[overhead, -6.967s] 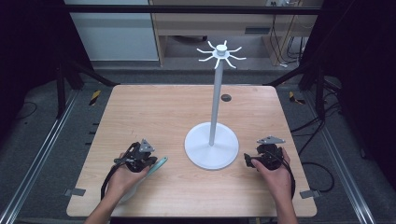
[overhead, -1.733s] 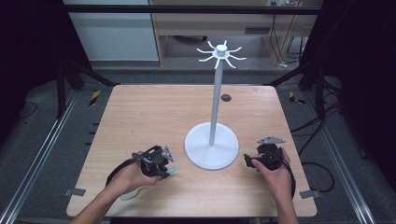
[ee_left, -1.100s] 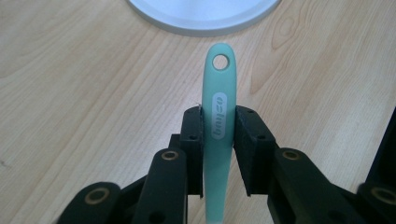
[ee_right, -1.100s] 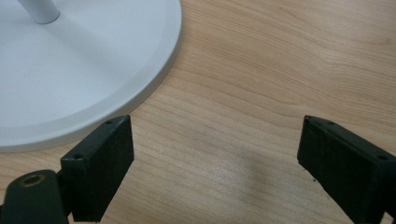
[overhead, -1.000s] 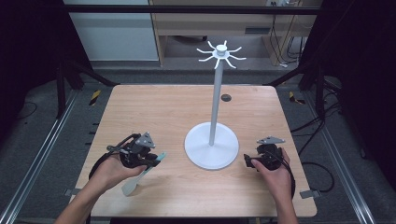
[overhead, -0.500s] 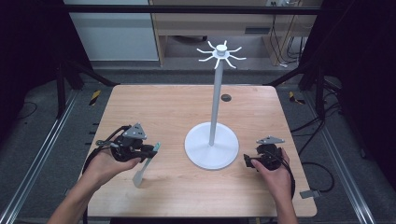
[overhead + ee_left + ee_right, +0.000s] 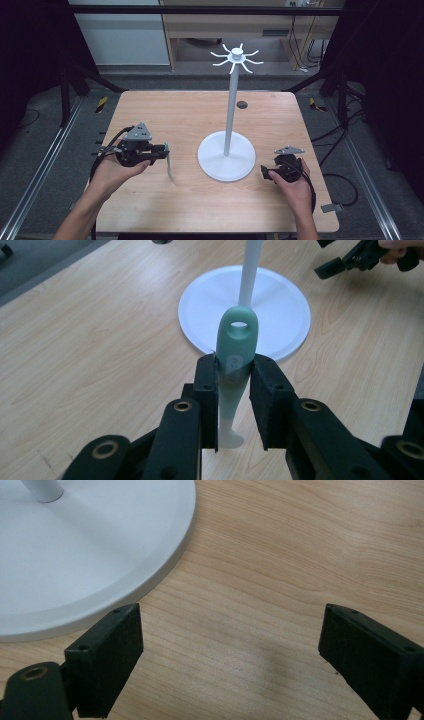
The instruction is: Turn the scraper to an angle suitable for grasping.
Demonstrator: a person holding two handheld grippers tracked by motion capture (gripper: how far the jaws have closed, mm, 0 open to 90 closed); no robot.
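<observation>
Left tool (image 7: pixel 234 390) clamped on mint spatula handle (image 7: pixel 235 352), clear of bench (image 7: pixel 200 110) left edge; right tool (image 7: pixel 230 650) apart, empty, just beside stand base (image 7: pixel 100 555) rim.

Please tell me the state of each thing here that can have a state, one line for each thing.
Left gripper: shut on the green utensil.
Green utensil: held upright by its handle, hanging hole on top.
Right gripper: open, holding nothing, low over the table.
White stand: upright, its hooks bare.
</observation>
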